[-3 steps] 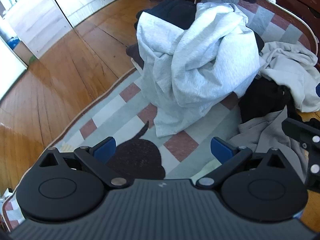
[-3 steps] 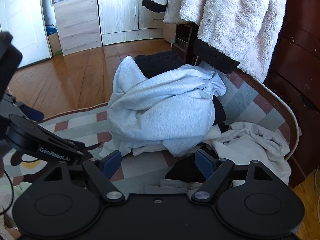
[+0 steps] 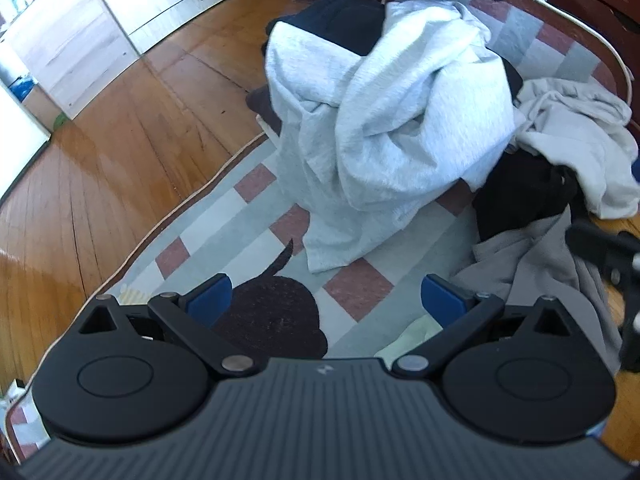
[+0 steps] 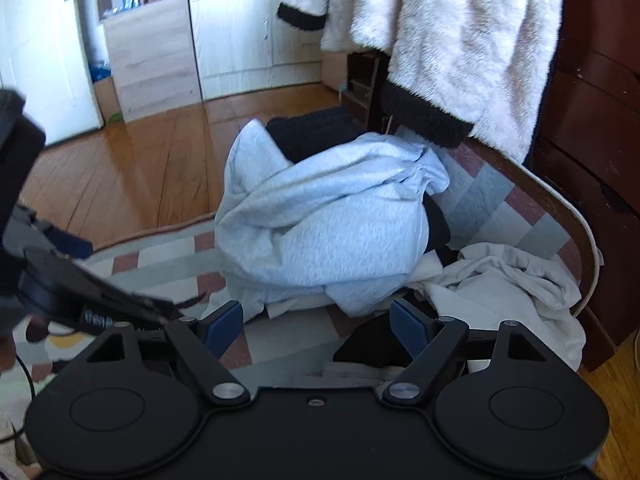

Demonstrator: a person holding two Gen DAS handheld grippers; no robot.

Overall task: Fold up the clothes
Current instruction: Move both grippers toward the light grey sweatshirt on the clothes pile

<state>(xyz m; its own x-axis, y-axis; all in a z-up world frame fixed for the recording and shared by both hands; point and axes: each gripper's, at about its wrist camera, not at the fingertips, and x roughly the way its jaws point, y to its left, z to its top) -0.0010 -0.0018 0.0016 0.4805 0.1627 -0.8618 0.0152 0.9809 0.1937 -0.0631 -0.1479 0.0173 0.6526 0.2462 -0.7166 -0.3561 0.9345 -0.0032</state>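
Clothes lie unfolded in a heap on the checked pastel rug (image 3: pixel 256 216) — crumpled light-grey fleece sweatshirt (image 3: pixel 392 120) uppermost — while left gripper (image 3: pixel 326 300) and right gripper (image 4: pixel 316 320) hover spread and empty, presumably positioned for grasping.

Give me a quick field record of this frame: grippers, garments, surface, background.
left gripper: open, empty, above the rug
right gripper: open, empty, facing the pile
top garment: light grey sweatshirt, crumpled, draped over dark clothes
other garments: white garment to its right; black garment and grey garment nearer
surface: checked rug on wooden floor
background: fluffy cream coat hanging, wooden cabinet
folding: not started
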